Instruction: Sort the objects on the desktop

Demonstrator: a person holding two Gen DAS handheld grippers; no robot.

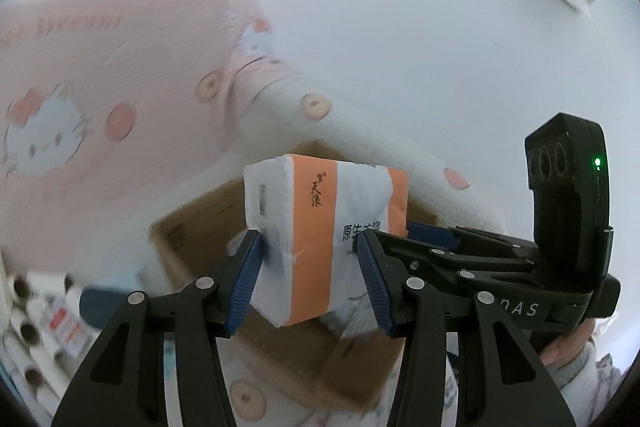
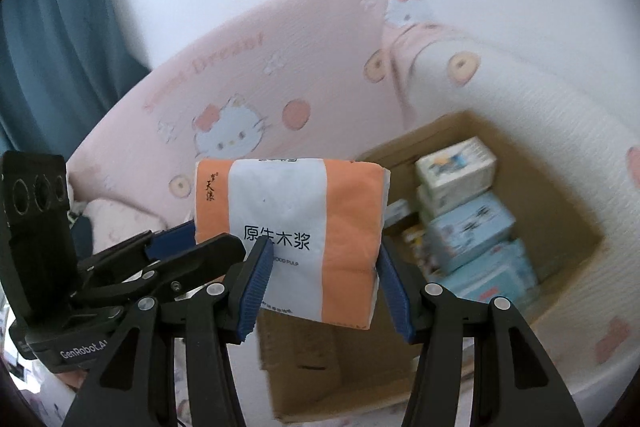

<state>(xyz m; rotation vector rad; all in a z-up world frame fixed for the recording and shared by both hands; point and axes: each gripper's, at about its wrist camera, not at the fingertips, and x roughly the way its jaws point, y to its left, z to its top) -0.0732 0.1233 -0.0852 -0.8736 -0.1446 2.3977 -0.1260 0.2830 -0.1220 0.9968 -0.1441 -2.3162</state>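
We hold the left gripper [image 1: 316,279] and the right gripper [image 2: 324,291] side by side, both pointing downward, each with its blue pads [image 1: 244,283] pressed on opposite faces of one tissue pack [image 2: 288,227] raised between them; the right gripper's body shows just right of the left one, where fingers [image 1: 568,347] and a pale cuff wrap its handle

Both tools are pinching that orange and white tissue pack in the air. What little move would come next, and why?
Probably carry the tissue pack a bit further over the open cardboard box. Both the left tool and right tool clamp it, and the box already holds similar small packs, with the held pack not yet above them.
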